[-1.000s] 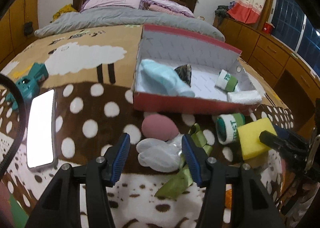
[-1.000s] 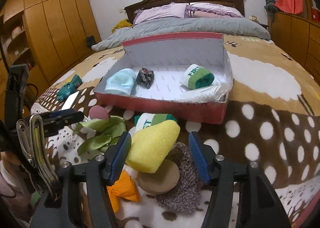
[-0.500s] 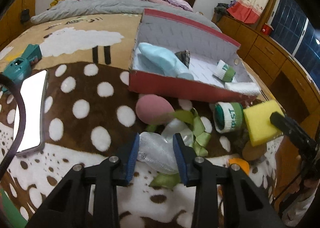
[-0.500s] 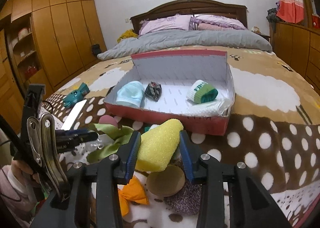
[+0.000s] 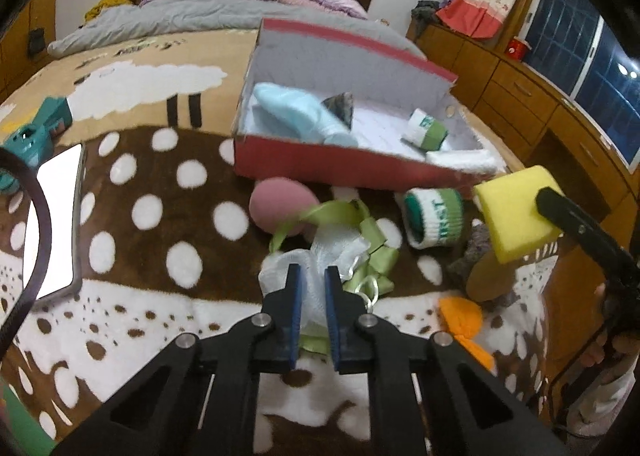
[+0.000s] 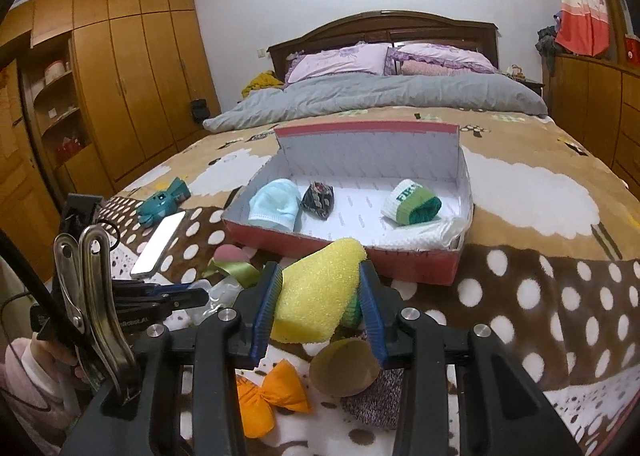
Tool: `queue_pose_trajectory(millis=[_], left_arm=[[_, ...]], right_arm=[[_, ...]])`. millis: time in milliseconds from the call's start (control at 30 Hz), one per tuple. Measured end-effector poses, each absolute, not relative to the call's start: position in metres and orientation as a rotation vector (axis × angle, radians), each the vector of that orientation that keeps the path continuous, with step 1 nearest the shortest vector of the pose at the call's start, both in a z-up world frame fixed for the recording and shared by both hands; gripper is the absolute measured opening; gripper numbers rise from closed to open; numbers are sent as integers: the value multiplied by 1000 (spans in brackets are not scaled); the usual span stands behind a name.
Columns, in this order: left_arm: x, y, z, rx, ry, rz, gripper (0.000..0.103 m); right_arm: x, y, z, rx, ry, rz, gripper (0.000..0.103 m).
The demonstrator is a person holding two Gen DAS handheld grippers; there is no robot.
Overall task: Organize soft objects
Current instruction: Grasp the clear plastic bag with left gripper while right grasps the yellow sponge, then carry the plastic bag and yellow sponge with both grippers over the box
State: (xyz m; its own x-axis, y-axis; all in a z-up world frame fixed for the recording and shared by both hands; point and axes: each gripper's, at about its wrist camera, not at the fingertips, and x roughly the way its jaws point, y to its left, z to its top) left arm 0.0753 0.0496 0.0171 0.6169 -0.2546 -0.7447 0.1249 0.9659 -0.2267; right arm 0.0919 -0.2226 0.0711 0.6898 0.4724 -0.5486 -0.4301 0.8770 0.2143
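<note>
My left gripper (image 5: 312, 276) is shut on a white mesh pouch (image 5: 280, 272) tangled with a green ribbon (image 5: 372, 252), just above the blanket. My right gripper (image 6: 320, 276) is shut on a yellow sponge (image 6: 316, 292) and holds it above the bed; the sponge also shows in the left wrist view (image 5: 516, 211). The red box (image 6: 340, 252) lies ahead, holding a light blue cloth (image 6: 276, 201), a dark pouch (image 6: 318, 193), a green-white rolled sock (image 6: 410, 201) and a white towel (image 6: 428, 232).
On the blanket lie a pink egg-shaped sponge (image 5: 280, 203), a second green-white rolled sock (image 5: 434, 215), an orange bow (image 6: 268, 396), a tan round pad (image 6: 344, 366) and a grey knit piece (image 6: 376, 400). A phone (image 5: 52, 223) and a teal toy (image 5: 32, 135) lie left.
My left gripper closed on the white mesh pouch and began lifting it with the ribbon. My right gripper closed on the yellow sponge and raised it off the pile.
</note>
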Motion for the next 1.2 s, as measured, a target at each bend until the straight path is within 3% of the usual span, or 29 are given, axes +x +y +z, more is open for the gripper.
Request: queue_pose_trajectory(millis=[433,1200], left_arm=[[66,37,75,-118,734,-261,11],[144,16,104,-92,659,-232,11]], right_arm=[[91,-223,83,68,592,510,40],[125,-215,98,64,538,486,40]])
